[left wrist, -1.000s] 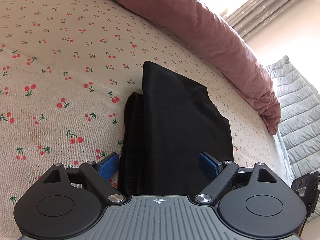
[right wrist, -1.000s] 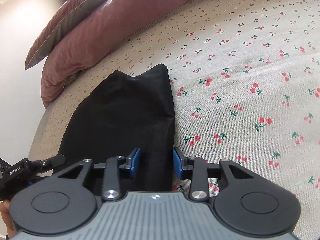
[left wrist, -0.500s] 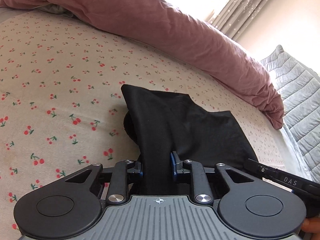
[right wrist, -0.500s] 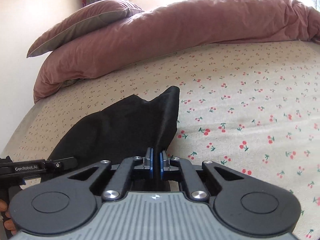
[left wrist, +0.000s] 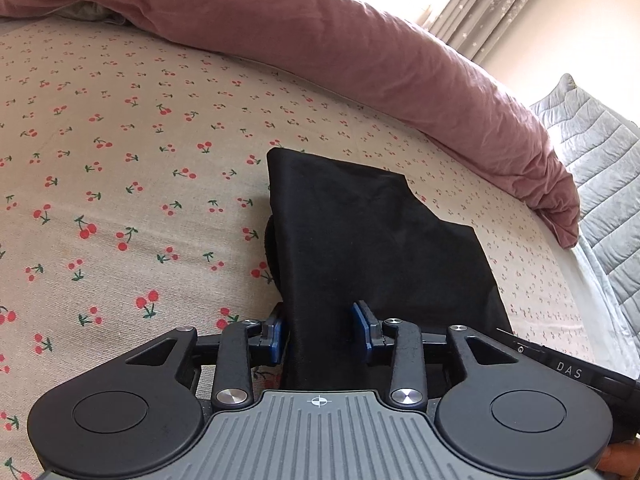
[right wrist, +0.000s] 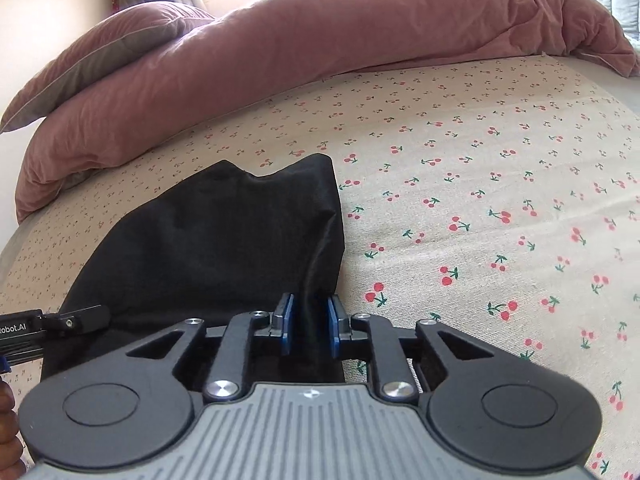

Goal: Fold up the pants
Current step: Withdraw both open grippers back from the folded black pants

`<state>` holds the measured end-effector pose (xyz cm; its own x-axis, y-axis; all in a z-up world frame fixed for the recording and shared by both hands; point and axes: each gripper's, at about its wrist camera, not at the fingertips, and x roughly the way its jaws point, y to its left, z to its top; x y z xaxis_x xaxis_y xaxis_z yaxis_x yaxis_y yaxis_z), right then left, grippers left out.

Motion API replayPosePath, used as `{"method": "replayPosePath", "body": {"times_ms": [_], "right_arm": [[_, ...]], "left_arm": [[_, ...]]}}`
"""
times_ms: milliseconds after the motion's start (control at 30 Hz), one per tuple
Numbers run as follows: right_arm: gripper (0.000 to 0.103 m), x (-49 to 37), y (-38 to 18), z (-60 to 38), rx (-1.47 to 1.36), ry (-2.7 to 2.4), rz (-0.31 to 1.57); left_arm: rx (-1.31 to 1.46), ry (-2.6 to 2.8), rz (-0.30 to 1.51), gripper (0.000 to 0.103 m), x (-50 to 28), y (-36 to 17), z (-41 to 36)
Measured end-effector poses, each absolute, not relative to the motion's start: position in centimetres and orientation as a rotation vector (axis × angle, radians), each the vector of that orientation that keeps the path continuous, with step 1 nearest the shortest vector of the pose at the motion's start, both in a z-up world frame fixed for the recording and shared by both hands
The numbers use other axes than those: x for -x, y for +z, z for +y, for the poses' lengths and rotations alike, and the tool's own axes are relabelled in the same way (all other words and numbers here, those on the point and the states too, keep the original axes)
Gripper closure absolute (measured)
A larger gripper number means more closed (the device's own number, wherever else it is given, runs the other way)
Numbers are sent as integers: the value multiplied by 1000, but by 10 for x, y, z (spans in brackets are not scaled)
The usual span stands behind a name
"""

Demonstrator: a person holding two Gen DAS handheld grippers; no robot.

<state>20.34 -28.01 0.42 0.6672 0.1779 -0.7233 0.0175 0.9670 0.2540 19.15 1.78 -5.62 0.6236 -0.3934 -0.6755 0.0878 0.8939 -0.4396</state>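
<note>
The black pants (left wrist: 360, 232) lie folded in a thick stack on the cherry-print sheet (left wrist: 120, 160), their near edge running in between my fingers. My left gripper (left wrist: 319, 336) straddles the left part of that edge; its jaws are opening, with cloth between the blue pads but not pinched. In the right wrist view the pants (right wrist: 224, 232) spread to the left. My right gripper (right wrist: 310, 326) sits at their right near corner. Its jaws are opening too, a narrow fold of cloth loose between the pads. The left gripper's finger (right wrist: 60, 322) shows at that view's left edge.
A rolled dusty-pink duvet (left wrist: 360, 48) runs along the far side of the bed, with a pink pillow (right wrist: 100, 52) at its left end. A grey quilted cover (left wrist: 600, 152) lies past the bed's right edge. Bare sheet (right wrist: 500, 200) stretches right of the pants.
Both grippers closed on the near edge of the pants half a second ago and have parted again. Both views have tilted up, showing more of the duvet.
</note>
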Motion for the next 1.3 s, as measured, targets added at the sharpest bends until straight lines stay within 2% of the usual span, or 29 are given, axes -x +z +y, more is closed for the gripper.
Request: {"method": "replayPosePath", "body": {"times_ms": [100,367,467,567,667,867,933,967,1100,1300], "right_arm": [[82,-199,10,-279,-235,79,834],[82,-178,35,-283,-221,66,781],[80,-168,49,-280,-224,59,745],[76,-154,61,-275,-242,74,718],[75,-135,77,-262,-222,90,691],[66,-85,101,-237,-97,94,585],[60,-72,107,-234,-97,116,551],[55,-67,108,-233,-97,124,536],[49,-56,103,-226,-63,101,529],[45,-26,93,-219,-86,115,533]], "left_arm": [[367,-260,855,66,-188,-49,15],[317,-156,824,66,-174,-26,17],[263,-72,789,48,-164,-12,18],[218,-52,748,47,-150,2,16],[192,-59,731,39,-131,15,11],[197,-97,728,36,-92,30,4],[209,-104,719,35,-84,36,6],[213,-105,708,33,-78,40,6],[184,-94,667,24,-57,49,7],[181,-82,661,15,-27,45,8]]}}
